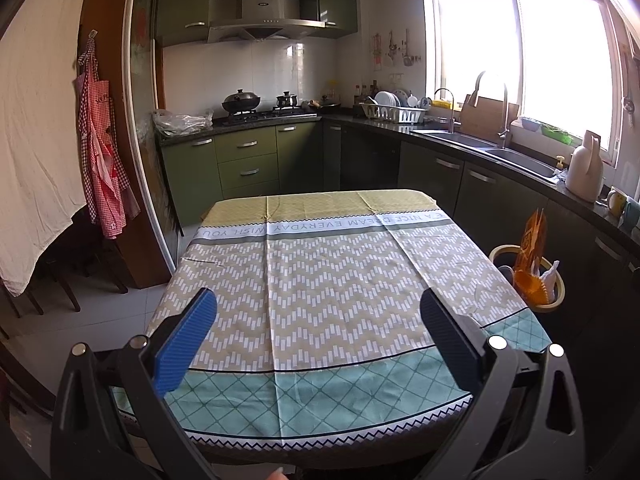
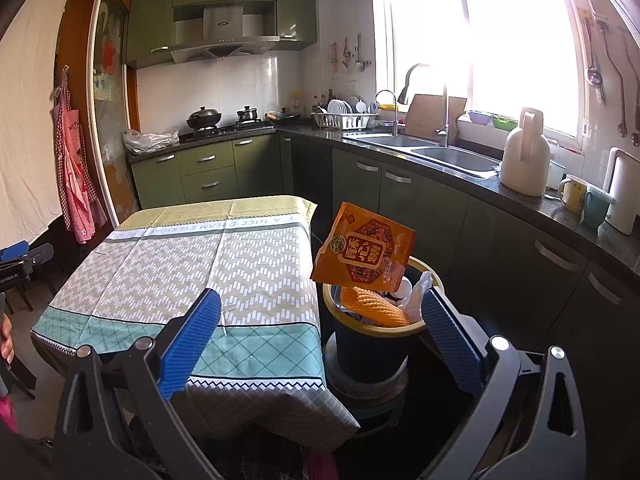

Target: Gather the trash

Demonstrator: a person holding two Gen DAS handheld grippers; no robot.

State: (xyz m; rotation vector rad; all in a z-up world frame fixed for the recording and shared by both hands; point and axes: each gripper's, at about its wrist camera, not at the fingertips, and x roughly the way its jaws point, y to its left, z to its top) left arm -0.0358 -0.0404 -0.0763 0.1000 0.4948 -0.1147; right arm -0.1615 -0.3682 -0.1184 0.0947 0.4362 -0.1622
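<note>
Standing in bin (image 2: 374, 344), orange packet (image 2: 366, 252), both grippers open

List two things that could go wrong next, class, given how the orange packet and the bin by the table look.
1. The flat orange snack packet stands tilted above the yellow rim of the dark round bin rather than down inside it, so it may tip out onto the floor.
2. The bin already looks crowded with an orange ridged tray and white crumpled plastic, so further trash may not settle. Both grippers are open, holding nothing.
</note>
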